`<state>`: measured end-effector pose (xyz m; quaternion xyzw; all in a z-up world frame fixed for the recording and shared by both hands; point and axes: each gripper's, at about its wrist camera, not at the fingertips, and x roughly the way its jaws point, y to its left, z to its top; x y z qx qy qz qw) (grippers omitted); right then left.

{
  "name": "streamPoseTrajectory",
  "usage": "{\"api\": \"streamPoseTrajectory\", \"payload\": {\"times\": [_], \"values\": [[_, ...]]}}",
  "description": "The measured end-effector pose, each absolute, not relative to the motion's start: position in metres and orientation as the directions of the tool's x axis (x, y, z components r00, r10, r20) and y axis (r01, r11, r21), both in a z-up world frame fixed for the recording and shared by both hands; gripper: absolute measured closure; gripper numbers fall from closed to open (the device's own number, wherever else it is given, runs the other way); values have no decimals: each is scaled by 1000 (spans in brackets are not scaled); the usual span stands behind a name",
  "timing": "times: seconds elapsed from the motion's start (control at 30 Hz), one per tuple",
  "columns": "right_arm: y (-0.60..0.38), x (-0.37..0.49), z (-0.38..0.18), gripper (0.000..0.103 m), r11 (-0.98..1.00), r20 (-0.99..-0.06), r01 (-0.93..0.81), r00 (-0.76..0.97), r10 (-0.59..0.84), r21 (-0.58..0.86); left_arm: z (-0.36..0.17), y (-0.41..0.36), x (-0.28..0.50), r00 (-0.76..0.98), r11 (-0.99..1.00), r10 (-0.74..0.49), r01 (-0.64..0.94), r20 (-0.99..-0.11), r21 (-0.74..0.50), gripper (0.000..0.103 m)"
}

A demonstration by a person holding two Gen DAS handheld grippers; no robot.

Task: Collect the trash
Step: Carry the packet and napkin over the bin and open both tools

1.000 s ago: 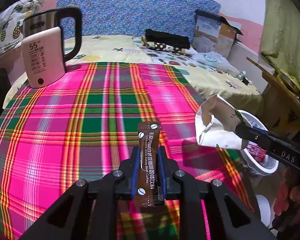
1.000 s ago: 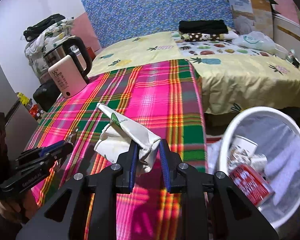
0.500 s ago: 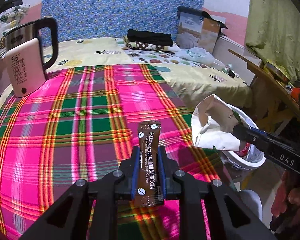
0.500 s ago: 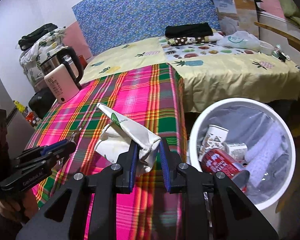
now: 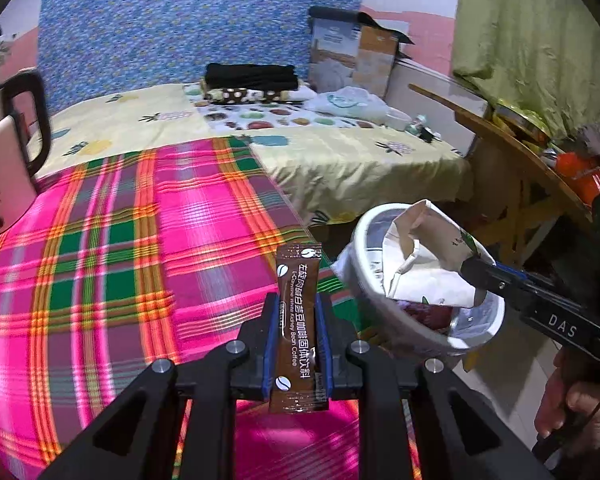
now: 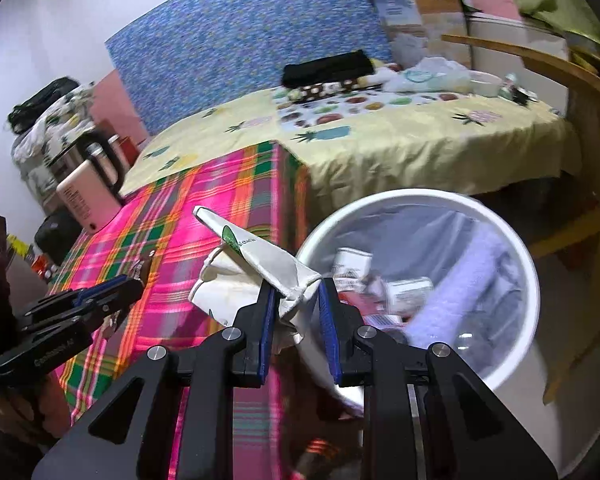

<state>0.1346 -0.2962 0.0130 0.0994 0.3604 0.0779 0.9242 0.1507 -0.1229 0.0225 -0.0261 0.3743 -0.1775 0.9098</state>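
Note:
My left gripper (image 5: pixel 298 300) is shut on a brown coffee sachet (image 5: pixel 298 320) that stands upright between its blue pads, above the right edge of the plaid-covered table (image 5: pixel 120 264). My right gripper (image 6: pixel 297 292) is shut on a crumpled white paper bag (image 6: pixel 256 268), holding it by a pinched corner over the left rim of the white trash bin (image 6: pixel 528 280). From the left wrist view the paper bag (image 5: pixel 424 256) hangs over the trash bin (image 5: pixel 404 328) with the right gripper (image 5: pixel 476 272) reaching in from the right. The bin holds a red can, cups and a plastic liner.
A pink kettle (image 5: pixel 0 168) stands at the table's far left. Behind lies a bed with a yellow fruit-print sheet (image 5: pixel 340 152) and folded dark clothes (image 5: pixel 252 76). A wooden table (image 5: pixel 512 148) with clutter stands right of the bin. A hand (image 5: pixel 576 404) grips the right tool.
Both grippers have swung to the right off the table towards the bin. The paper bag now hangs over the bin's rim; the sachet is near the table's right edge. Both grips are unchanged.

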Motion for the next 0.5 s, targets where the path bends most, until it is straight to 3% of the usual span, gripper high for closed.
{"api": "streamPoseTrajectory", "payload": {"times": [0.5], "values": [[-350,133,2,80,964,-667,106,740,87,243,18,-195,175,586,881,-435,434,-684,-189,84]]}}
